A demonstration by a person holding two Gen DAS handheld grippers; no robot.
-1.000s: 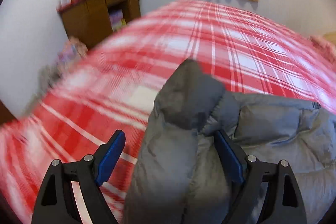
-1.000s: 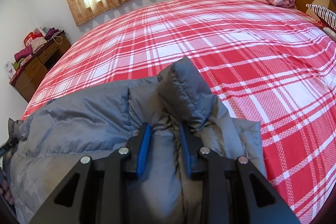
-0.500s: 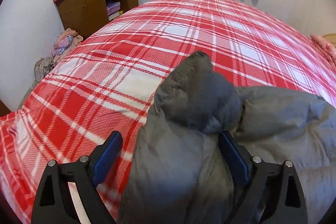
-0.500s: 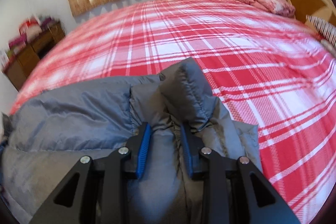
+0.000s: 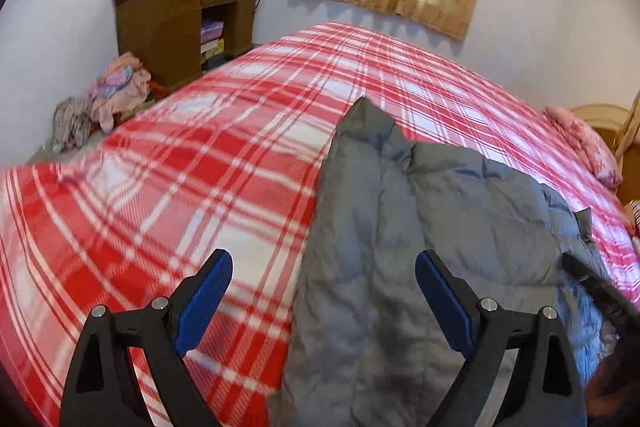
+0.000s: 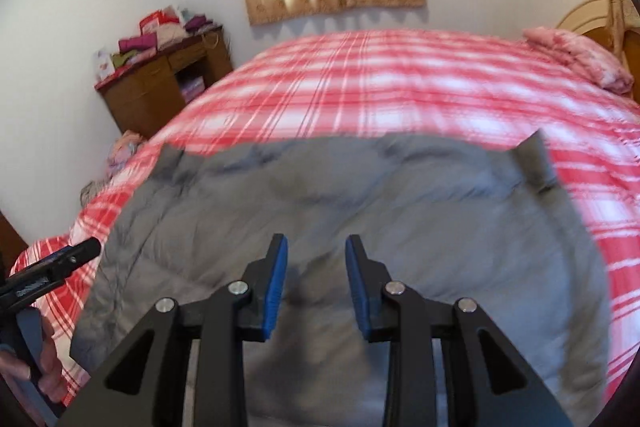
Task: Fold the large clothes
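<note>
While the gray jacket [image 6: 340, 211] lies flat on the plaid bed [image 5: 168, 187], only the right view shows its whole width. The left gripper [image 5: 324, 291] gapes wide and empty; the right gripper [image 6: 316, 279] is partly open, holding nothing. The wooden desk [image 5: 168, 23] carries piled clothes.

A red-and-white plaid bed [image 5: 200, 187] carries a grey padded jacket [image 6: 360, 203] and pink pillow [image 6: 576, 55].

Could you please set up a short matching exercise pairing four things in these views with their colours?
Things:
1. jacket
2. bedsheet
3. cabinet
4. left gripper finger pads

Colours:
A. brown
B. blue
C. grey
D. red and white plaid

Pairs: 1-C, 2-D, 3-A, 4-B
</note>
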